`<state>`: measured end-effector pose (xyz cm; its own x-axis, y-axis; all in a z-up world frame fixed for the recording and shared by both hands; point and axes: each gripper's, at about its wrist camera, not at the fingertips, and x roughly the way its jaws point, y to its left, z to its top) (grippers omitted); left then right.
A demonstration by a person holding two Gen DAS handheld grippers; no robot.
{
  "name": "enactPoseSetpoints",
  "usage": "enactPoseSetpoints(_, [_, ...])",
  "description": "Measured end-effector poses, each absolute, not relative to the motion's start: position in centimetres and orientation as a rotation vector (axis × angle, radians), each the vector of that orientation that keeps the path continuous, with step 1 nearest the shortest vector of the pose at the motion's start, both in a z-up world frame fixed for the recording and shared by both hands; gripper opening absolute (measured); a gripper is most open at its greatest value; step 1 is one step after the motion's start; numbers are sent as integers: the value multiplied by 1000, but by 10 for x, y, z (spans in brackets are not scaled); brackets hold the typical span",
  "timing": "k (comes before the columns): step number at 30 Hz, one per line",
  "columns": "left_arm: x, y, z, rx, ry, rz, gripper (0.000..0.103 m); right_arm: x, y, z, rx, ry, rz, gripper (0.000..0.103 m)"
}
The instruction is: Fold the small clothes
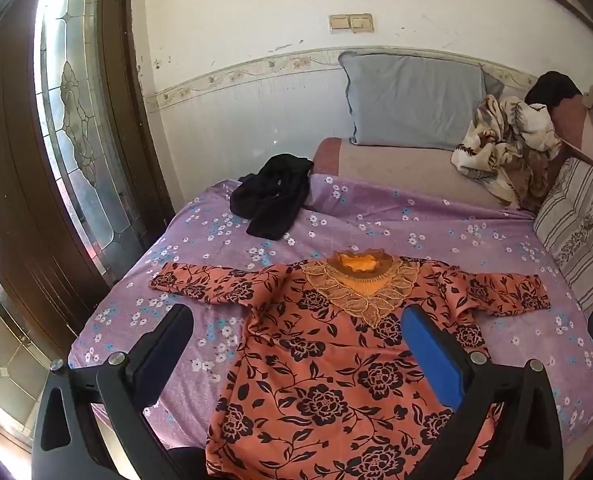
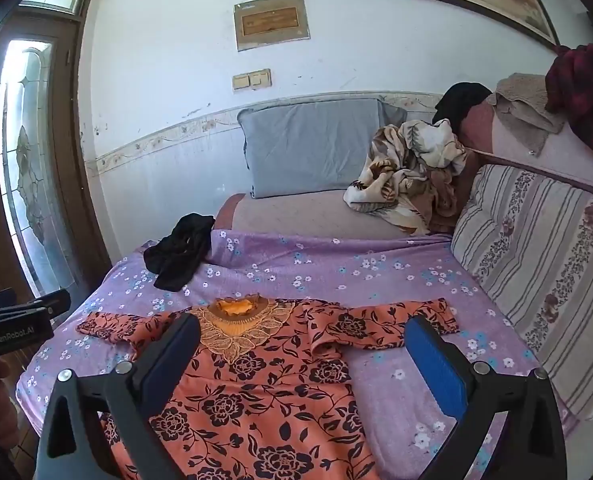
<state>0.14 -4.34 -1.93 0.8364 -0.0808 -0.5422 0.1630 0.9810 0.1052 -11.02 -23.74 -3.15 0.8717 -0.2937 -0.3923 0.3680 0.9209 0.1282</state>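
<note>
An orange top with black flowers and a gold lace collar (image 1: 328, 360) lies flat, sleeves spread, on the purple flowered sheet (image 1: 416, 224). It also shows in the right wrist view (image 2: 264, 392). My left gripper (image 1: 296, 320) is open and empty above the top's chest and left side. My right gripper (image 2: 302, 332) is open and empty above the top's right shoulder and sleeve. The left gripper's body (image 2: 12, 324) shows at the left edge of the right wrist view.
A crumpled black garment (image 1: 274, 196) lies at the sheet's far left. A blue-grey pillow (image 1: 412, 100) leans on the wall. A cream patterned blanket (image 1: 504, 148) and a striped cushion (image 1: 580, 224) sit at the right. A glazed wooden door (image 1: 68, 120) stands at the left.
</note>
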Motion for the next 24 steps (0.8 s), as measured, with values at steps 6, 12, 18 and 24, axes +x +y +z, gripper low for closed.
enactPoseSetpoints(6, [4, -50, -27, 184, 574, -131, 103, -113, -233, -34, 200, 394, -366, 103])
enactPoseSetpoints(12, [6, -43, -31, 195, 573, -111, 103, -107, -226, -38, 208, 426, -343, 103])
enactPoseSetpoints(18, [10, -34, -38, 185, 588, -98, 103, -99, -214, -42, 193, 447, -318, 103])
enactPoseSetpoints(24, [15, -25, -42, 176, 599, -89, 103, -91, -203, -43, 172, 466, -297, 103])
